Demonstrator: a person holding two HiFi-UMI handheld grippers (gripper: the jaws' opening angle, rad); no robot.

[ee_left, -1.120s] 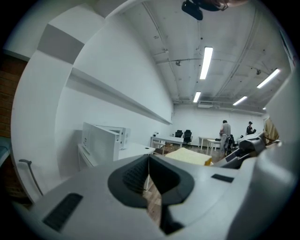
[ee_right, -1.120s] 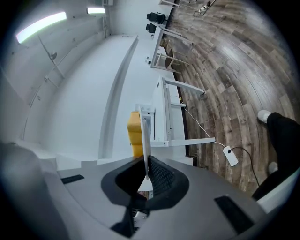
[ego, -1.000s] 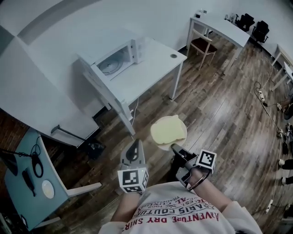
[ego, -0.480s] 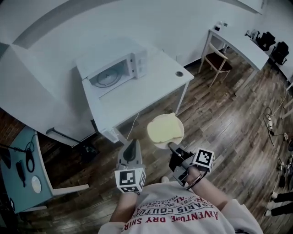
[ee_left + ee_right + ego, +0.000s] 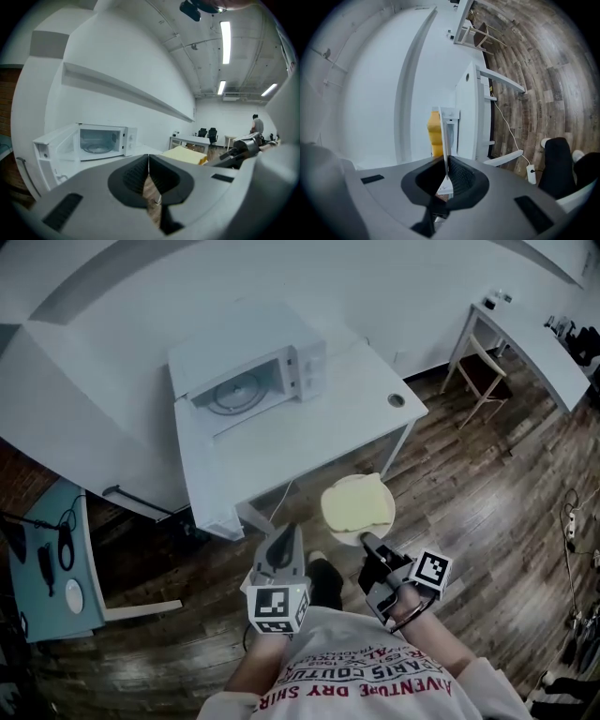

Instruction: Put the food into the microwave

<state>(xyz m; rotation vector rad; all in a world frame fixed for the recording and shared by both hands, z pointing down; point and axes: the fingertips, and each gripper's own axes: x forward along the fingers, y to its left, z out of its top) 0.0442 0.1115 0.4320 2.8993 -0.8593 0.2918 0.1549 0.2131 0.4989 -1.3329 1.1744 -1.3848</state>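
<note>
Food, a pale yellow bread slice (image 5: 359, 502), is seen lying flat on a white plate (image 5: 339, 534). The plate is held in the air above the wooden floor (image 5: 487, 484), just off the near edge of the white table (image 5: 309, 432) and not over it. The plate's near rim is clamped by the right gripper (image 5: 367, 542). In the right gripper view the jaws of the right gripper (image 5: 446, 171) are pressed together on the thin plate rim (image 5: 445, 140), which is seen edge-on, with the yellow slice (image 5: 435, 131) beyond it.

The left gripper (image 5: 281, 536) is held level beside the plate, to its left, and apart from it. In the left gripper view its tips (image 5: 148, 168) are seen closed against each other, with nothing between them. The slice (image 5: 185, 154) shows to the right of them in that view.

The microwave (image 5: 253, 381) stands at the far left corner of the table, against the wall. Its door (image 5: 51, 145) is swung open to the left, and a glass turntable (image 5: 234, 395) is visible inside the otherwise bare cavity. The plate and the microwave are well apart, with the bare tabletop between them.

A second white table (image 5: 534, 338) with a chair (image 5: 483, 371) is seen at upper right. A bluish desk (image 5: 47, 559) with small items is seen at lower left.
</note>
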